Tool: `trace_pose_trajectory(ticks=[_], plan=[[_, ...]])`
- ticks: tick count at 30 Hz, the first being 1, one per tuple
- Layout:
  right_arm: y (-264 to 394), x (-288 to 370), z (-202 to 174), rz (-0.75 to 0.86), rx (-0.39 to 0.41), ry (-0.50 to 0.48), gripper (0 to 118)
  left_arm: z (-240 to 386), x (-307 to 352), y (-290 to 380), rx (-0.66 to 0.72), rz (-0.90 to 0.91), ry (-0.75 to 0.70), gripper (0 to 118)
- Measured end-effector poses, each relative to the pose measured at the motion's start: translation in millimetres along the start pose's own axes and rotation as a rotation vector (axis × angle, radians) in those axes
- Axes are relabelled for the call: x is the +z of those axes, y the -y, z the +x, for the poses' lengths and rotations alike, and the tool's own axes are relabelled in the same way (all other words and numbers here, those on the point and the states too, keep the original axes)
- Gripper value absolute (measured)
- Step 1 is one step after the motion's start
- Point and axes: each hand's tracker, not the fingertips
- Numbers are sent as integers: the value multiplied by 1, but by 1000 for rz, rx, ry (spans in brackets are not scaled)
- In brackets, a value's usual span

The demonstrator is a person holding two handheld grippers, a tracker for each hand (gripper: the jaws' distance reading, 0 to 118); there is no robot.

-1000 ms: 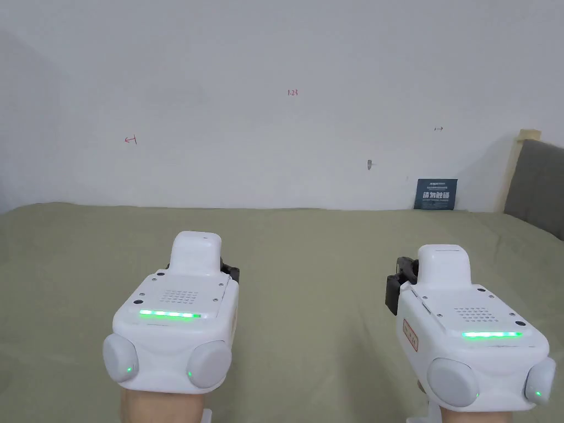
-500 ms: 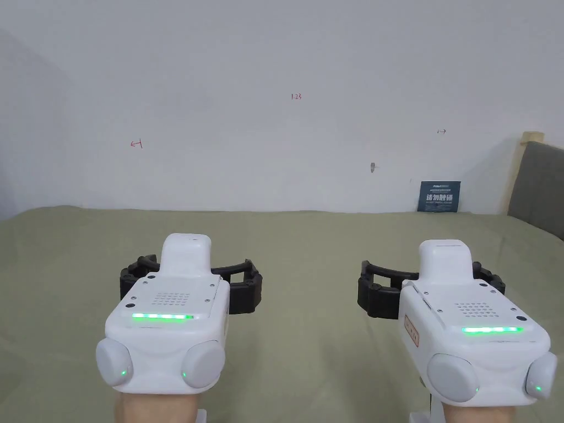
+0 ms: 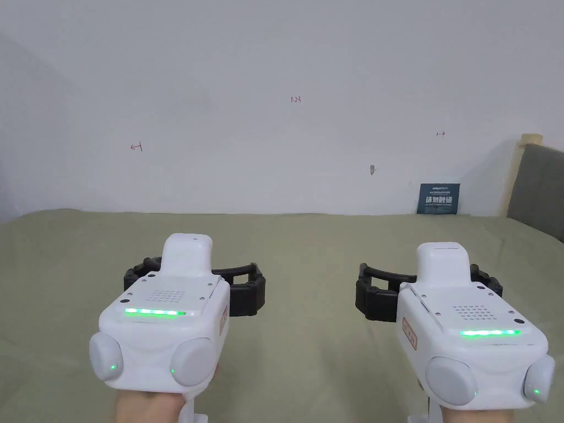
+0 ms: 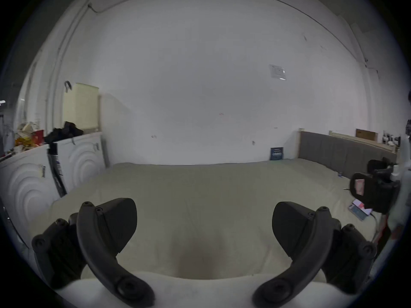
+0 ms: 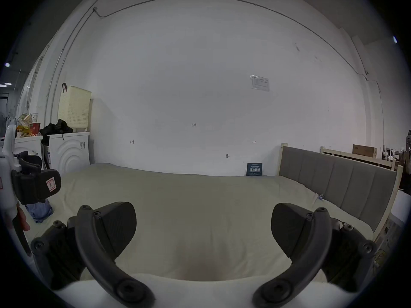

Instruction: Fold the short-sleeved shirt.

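Both tools are hovering side by side over the bed, pointing at the far wall; the left gripper is holding its jaws spread wide with nothing between them, and the right gripper is doing likewise; no spread-out shirt is lying ahead of either. The likeliest candidate is a small blue bundle of cloth sitting near the bed's left edge, below and beyond the left tool, so the left hand is probably nearer; its shape and long axis are too unclear to judge. A headboard is bounding the right side; cabinets are standing off to the left.
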Motion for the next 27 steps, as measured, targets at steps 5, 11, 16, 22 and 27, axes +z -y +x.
trace_pose_trajectory(ticks=[5, 11, 16, 22, 27], plan=[[-1, -1, 0, -1, 1, -2, 118, 9, -1, -3, -44, -10, -57, 118], [0, -2, 0, -8, 5, -6, 118, 8, -5, -5, 1, -53, -25, 118], [0, -2, 0, -16, 2, -13, 118, 8, 0, -5, 0, -78, 2, 118], [-1, -1, -1, -14, 10, -4, 118, 4, 2, -9, 61, -84, 34, 118], [-1, 0, 2, -17, 13, 2, 118, 5, 0, -11, 53, -85, -7, 118]])
